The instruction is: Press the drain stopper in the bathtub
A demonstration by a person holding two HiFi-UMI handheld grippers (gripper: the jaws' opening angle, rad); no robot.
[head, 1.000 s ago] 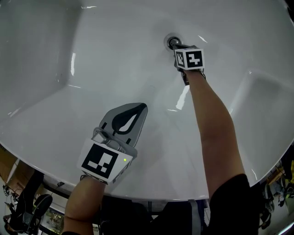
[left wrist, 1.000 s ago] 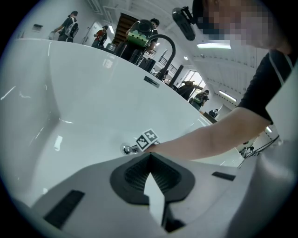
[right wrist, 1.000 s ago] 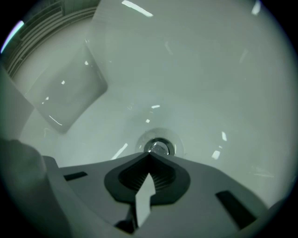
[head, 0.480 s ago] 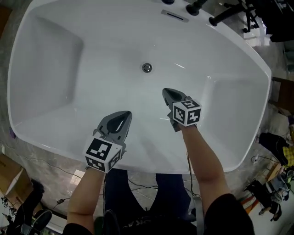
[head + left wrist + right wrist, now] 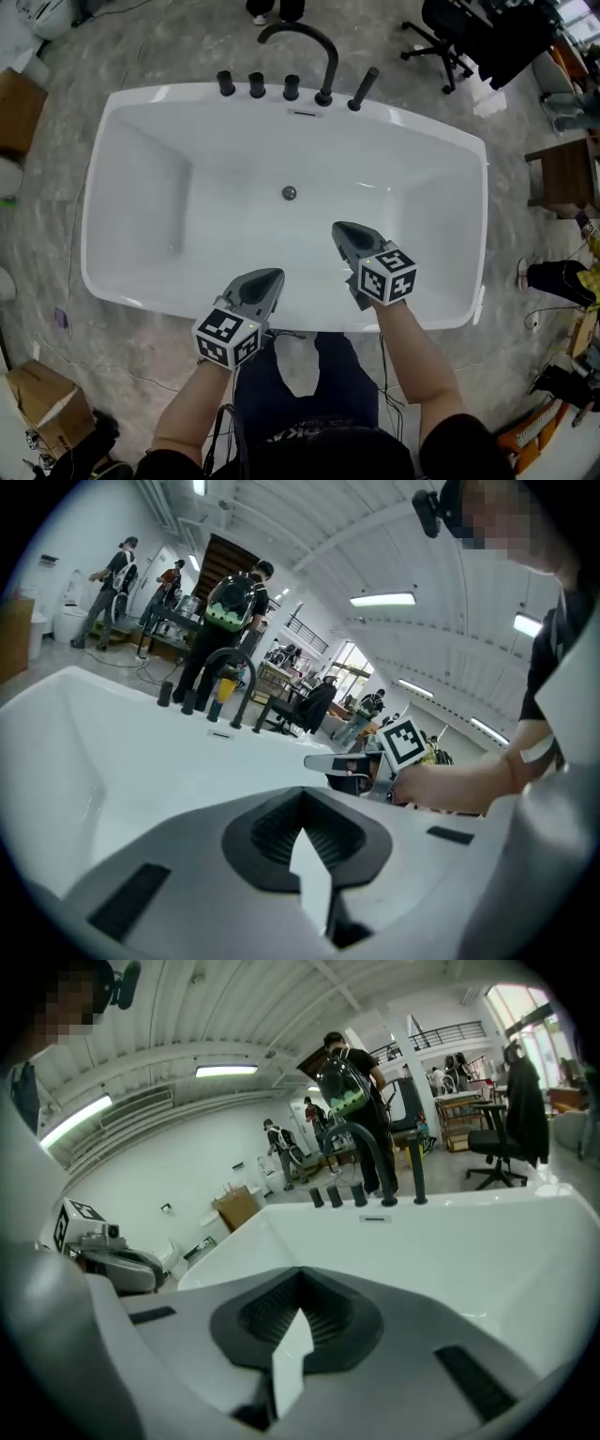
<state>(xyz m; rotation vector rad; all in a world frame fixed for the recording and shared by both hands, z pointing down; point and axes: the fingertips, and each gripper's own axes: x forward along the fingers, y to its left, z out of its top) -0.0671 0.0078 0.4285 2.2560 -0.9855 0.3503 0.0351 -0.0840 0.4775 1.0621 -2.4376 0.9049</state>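
Head view: I am holding both grippers over near side of bathtub [image 5: 169,92]; my left gripper [image 5: 272,277] is hanging above near rim; my right gripper [image 5: 340,230] is hovering over tub's near inner wall; drain stopper [image 5: 289,193] is sitting mid-floor, toward far edge, well apart from both; black faucet [image 5: 330,70] is standing on far rim; both jaw pairs are meeting at tips, clamping nothing.
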